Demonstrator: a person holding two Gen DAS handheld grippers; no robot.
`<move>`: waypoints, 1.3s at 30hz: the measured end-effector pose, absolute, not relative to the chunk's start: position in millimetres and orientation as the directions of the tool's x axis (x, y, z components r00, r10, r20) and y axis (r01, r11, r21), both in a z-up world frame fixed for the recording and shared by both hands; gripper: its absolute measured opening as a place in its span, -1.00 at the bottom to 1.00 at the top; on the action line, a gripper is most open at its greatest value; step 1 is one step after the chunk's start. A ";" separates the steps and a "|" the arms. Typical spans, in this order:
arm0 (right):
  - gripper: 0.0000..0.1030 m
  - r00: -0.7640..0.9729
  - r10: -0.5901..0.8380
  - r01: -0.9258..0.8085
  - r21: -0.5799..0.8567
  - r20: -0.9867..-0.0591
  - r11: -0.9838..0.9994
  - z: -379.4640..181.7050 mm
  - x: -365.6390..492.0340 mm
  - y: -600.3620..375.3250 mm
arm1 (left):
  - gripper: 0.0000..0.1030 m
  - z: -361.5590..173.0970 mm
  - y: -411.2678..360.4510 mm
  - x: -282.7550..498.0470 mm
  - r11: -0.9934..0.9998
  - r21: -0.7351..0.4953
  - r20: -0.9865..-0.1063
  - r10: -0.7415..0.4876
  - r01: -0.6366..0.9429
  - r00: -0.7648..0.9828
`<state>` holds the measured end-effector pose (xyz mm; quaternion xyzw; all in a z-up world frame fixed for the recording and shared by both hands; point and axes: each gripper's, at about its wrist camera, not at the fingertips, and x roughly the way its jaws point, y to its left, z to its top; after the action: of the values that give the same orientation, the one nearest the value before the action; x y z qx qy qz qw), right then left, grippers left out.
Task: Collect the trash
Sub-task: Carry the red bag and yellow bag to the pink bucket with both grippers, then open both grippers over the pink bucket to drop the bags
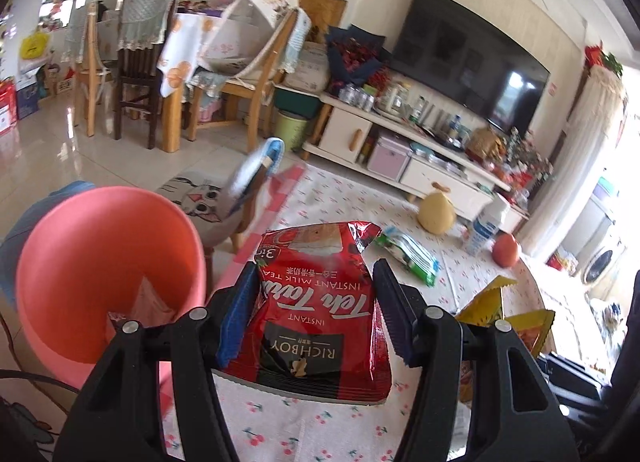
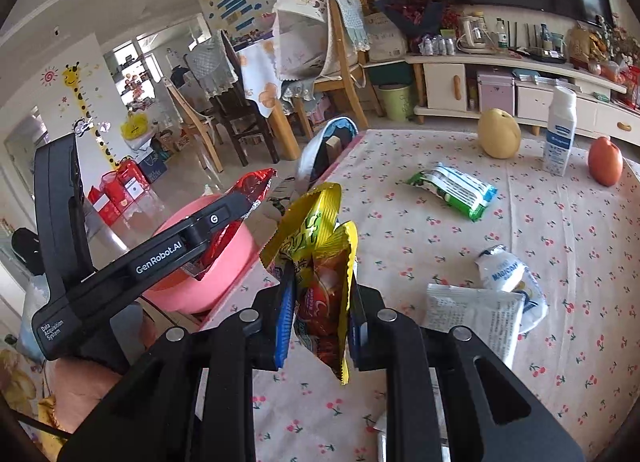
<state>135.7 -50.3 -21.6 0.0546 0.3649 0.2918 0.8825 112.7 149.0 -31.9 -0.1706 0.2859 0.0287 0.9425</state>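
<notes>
Over the cherry-print table (image 2: 480, 262), left gripper (image 1: 316, 294) clamps a red milk tea packet (image 1: 320, 326) beside the pink bin (image 1: 100, 274); right gripper (image 2: 320, 298) is squeezed tight on a yellow snack wrapper (image 2: 320, 262), green wrapper (image 2: 452, 191) and what looks like white pouches (image 2: 504, 274) lying on the cloth

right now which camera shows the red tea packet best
The left wrist view: the red tea packet fills the middle, label readable, held in the left gripper. The right wrist view shows only its crumpled end past that gripper.
</notes>
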 end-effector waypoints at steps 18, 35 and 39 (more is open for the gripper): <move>-0.54 0.441 0.655 -0.656 0.277 -0.614 0.702 -17.9 164.2 110.3 | 0.16 -33.6 286.9 106.0 0.770 -0.336 -0.596 0.272 -0.542 0.755; 0.47 0.399 0.627 -0.585 0.342 -0.669 0.736 -64.5 188.7 126.5 | 0.45 -47.5 324.8 106.3 0.669 -0.355 -0.615 0.359 -0.653 0.702; 0.68 0.453 0.605 -0.547 0.331 -0.655 0.769 -60.9 184.8 99.0 | 0.59 -47.1 315.2 113.7 0.702 -0.338 -0.597 0.355 -0.627 0.719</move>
<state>184.8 99.0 -60.9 0.0359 0.3992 0.3382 0.8515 113.7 315.2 -47.1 -0.2692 0.2523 0.2768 0.8873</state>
